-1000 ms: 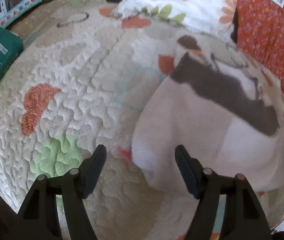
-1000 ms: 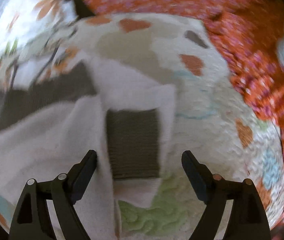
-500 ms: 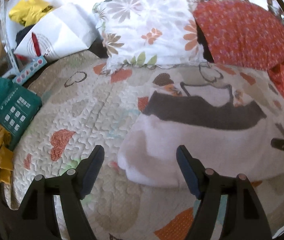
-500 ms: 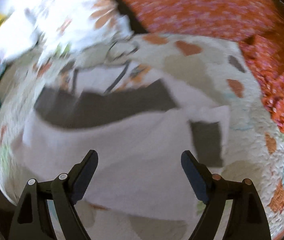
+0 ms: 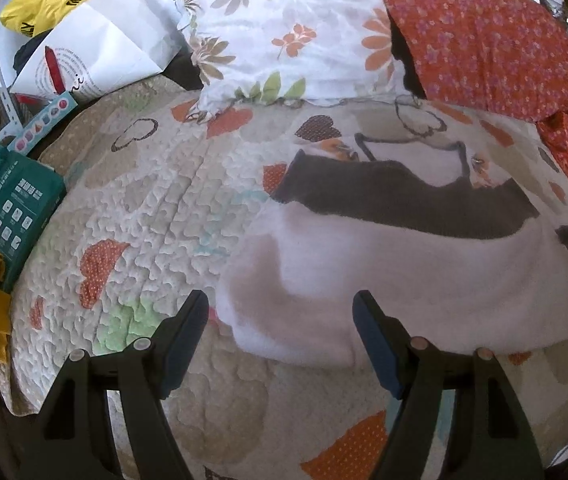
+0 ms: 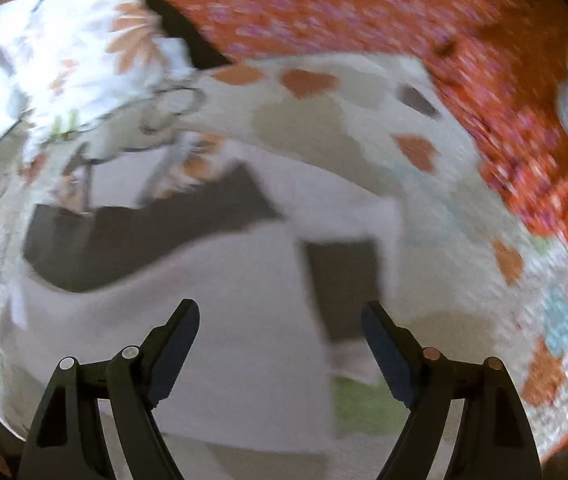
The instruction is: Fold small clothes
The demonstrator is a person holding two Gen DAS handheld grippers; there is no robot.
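since a second ago both my grippers have pulled back and up, so more of the quilt (image 5: 155, 216) shows. white-and-grey sweater (image 5: 424, 264) lies flat on it, ahead of my left gripper (image 5: 279, 320) and under my right gripper (image 6: 279, 328), touching neither. both jaws wide, empty. pillows (image 5: 292, 40) behind; green box (image 5: 11, 208) at left.

Both grippers sit higher and farther back from the white knit garment with a dark grey band (image 5: 424, 264) than a second earlier. The left gripper (image 5: 279, 332) now frames its near-left corner; the right gripper (image 6: 279, 336) frames its body instead of the sleeve (image 6: 348, 280).
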